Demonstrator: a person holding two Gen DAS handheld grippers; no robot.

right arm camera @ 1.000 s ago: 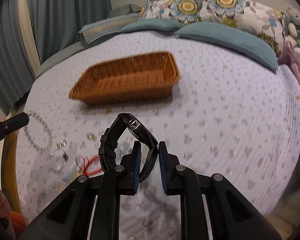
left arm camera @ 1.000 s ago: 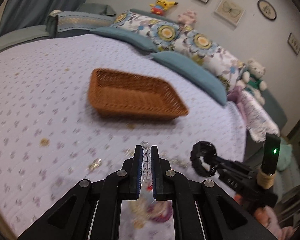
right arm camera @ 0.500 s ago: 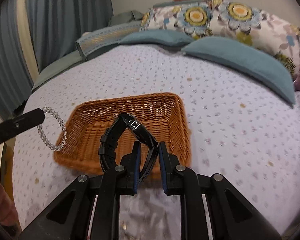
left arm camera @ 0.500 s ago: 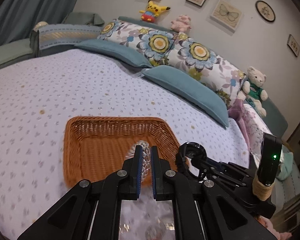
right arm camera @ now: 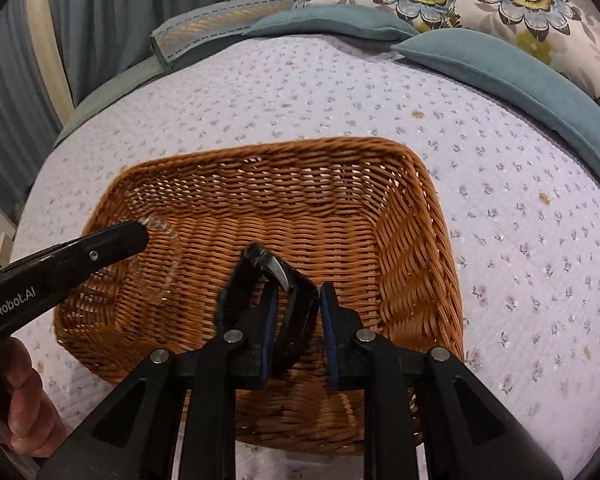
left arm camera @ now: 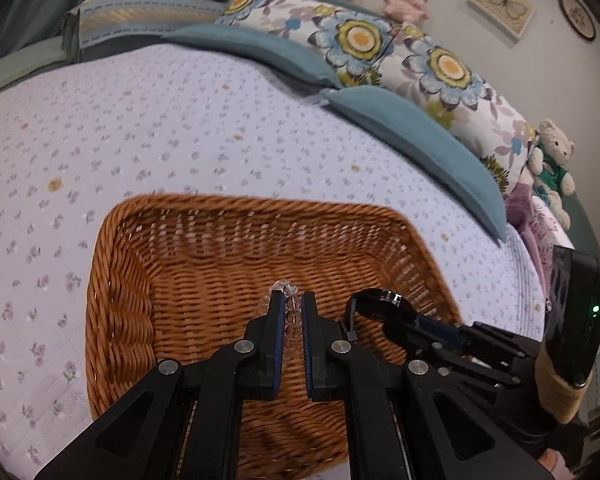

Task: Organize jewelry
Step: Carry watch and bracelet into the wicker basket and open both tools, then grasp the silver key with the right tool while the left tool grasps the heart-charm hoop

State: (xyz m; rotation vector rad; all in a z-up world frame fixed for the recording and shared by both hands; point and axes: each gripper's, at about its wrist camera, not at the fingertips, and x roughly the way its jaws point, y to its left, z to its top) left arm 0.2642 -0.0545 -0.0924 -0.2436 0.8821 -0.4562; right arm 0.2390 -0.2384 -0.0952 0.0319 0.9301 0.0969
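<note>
A brown wicker basket (left arm camera: 204, 264) (right arm camera: 412, 208) sits on the lilac bedspread, right under both grippers. My left gripper (left arm camera: 293, 312) holds a clear bead bracelet (left arm camera: 291, 304) between its jaws over the basket floor; the bracelet hangs blurred from it in the right wrist view (right arm camera: 164, 256). My right gripper (right arm camera: 298, 300) has its jaws slightly parted, with a black wristwatch (right arm camera: 268, 280) between them, tilted over the basket. The watch also shows in the left wrist view (left arm camera: 380, 304), beside the left gripper.
Teal cushions (left arm camera: 412, 136) and floral pillows (left arm camera: 400, 56) line the far side of the bed (right arm camera: 520, 240). Plush toys sit at the right (left arm camera: 552, 160). Curtains (right arm camera: 100, 20) hang at the left. A hand (right arm camera: 24, 408) holds the left gripper.
Both grippers have moved forward from the bedspread to above the basket and lower into it. The right jaws have widened and the watch has tilted. The bracelet swings.
</note>
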